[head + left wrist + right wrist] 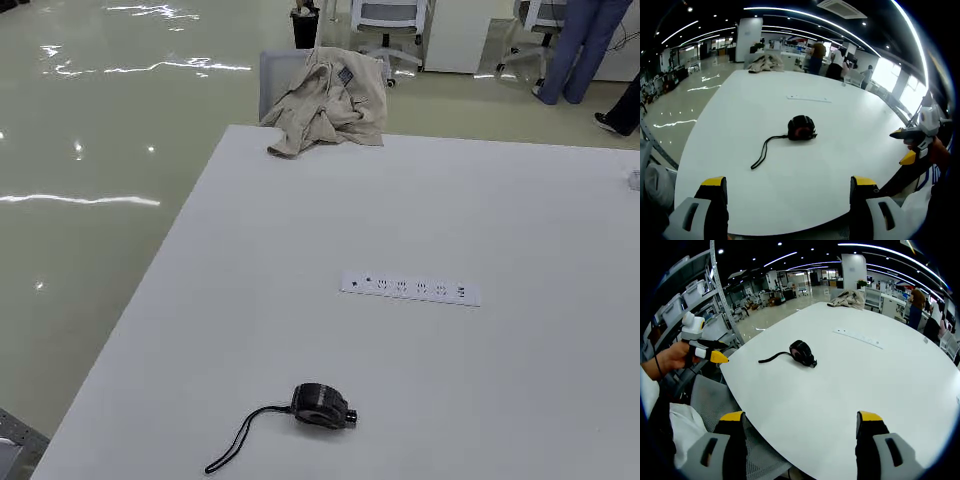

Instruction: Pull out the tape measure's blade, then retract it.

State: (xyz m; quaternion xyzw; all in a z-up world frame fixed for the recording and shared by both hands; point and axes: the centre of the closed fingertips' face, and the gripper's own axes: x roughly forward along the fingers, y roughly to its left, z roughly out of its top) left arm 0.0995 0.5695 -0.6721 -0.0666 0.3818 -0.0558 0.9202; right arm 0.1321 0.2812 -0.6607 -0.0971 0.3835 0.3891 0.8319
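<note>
A black tape measure [322, 406] lies on the white table [500, 200] near its front edge, its black wrist strap [232, 448] trailing to the left; no blade is drawn out. In the left gripper view the tape measure [801, 128] sits ahead of my left gripper [788, 184], which is open and well short of it. My right gripper [801, 417] is likewise open, with the tape measure [801, 352] some way in front. Each gripper is held off the table's edge; the right gripper [903, 146] appears at the right of the left gripper view, the left gripper [720, 351] at the left of the right gripper view.
A white power strip [410, 289] lies flat mid-table beyond the tape measure. A beige jacket [330, 100] hangs over a chair at the far edge. People [578, 45] and office chairs stand at the back right. Glossy floor runs along the table's left side.
</note>
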